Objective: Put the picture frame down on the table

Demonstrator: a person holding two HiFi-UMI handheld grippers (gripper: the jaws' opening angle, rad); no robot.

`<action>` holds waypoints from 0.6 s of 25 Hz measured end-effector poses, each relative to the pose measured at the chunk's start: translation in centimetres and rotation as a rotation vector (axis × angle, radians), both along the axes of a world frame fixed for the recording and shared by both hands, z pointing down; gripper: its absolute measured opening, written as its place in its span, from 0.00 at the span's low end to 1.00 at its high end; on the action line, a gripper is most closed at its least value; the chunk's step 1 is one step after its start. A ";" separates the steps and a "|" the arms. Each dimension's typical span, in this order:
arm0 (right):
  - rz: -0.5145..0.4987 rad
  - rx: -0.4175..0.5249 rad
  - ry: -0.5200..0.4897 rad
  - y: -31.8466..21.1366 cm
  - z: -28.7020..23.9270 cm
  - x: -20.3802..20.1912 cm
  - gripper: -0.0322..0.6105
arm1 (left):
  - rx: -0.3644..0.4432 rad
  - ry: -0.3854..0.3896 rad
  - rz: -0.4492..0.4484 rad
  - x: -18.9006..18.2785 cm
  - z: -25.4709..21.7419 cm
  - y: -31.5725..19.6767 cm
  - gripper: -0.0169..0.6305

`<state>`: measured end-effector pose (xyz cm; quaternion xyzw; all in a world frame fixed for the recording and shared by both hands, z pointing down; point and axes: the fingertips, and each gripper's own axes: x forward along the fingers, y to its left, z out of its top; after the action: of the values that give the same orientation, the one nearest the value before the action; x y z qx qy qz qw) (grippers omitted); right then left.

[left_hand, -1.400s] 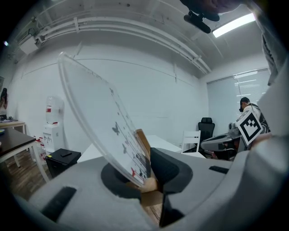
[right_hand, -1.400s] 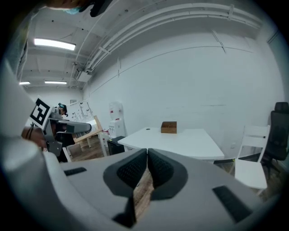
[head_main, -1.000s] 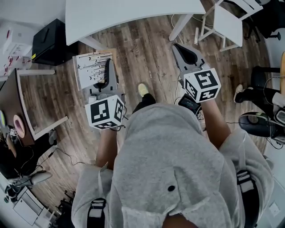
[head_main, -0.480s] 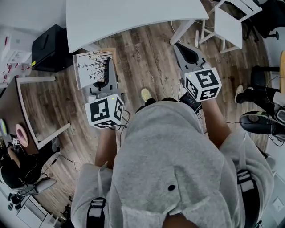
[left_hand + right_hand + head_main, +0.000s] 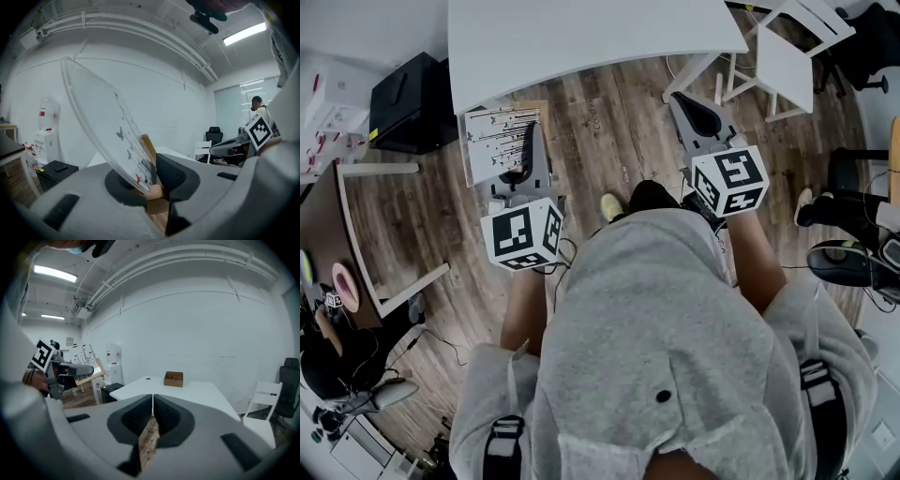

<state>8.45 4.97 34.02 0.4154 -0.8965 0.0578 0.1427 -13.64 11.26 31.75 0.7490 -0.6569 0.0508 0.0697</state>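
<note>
Head view with both gripper views. The task's thing is a rectangular picture frame (image 5: 499,141): a clear, thin pane with a rounded corner, backed by a light-brown wooden board. Its white face carries fine black branch-like strokes, small dark butterfly shapes and a few tiny red marks.

In the left gripper view the picture frame (image 5: 105,136) stands tilted, its top leaning to the left, with the wooden board showing behind the pane at the lower edge. The left gripper (image 5: 523,161) holds it there: its 2 fingers (image 5: 172,176) are clamped on the frame's lower edge, 1 on each face.

The frame is held in the air over the brown wood-plank floor (image 5: 605,131), just in front of the near edge of the white surface (image 5: 581,37), towards that surface's left end. It does not rest on the surface.

The right gripper (image 5: 698,114) is held level with the left one and well apart from it, also short of the surface's edge. In the right gripper view its fingers (image 5: 140,417) are together and hold nothing; only floor shows below them.

On the white surface (image 5: 197,392) a small brown wooden box (image 5: 173,378) stands at the far side. A black box (image 5: 405,89) sits on the floor left of the surface.
</note>
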 end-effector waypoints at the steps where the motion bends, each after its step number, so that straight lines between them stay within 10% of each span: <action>1: -0.001 0.000 0.003 0.0 0.0 -0.1 0.10 | 0.000 0.000 -0.001 -0.1 0.0 0.0 0.15; 15: -0.013 0.002 -0.002 -3.3 0.9 0.0 0.10 | -0.001 -0.009 -0.009 0.1 0.7 -3.0 0.15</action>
<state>8.47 1.70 34.93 0.4097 -0.8994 0.0567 0.1416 -13.50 8.27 32.42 0.7458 -0.6605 0.0543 0.0673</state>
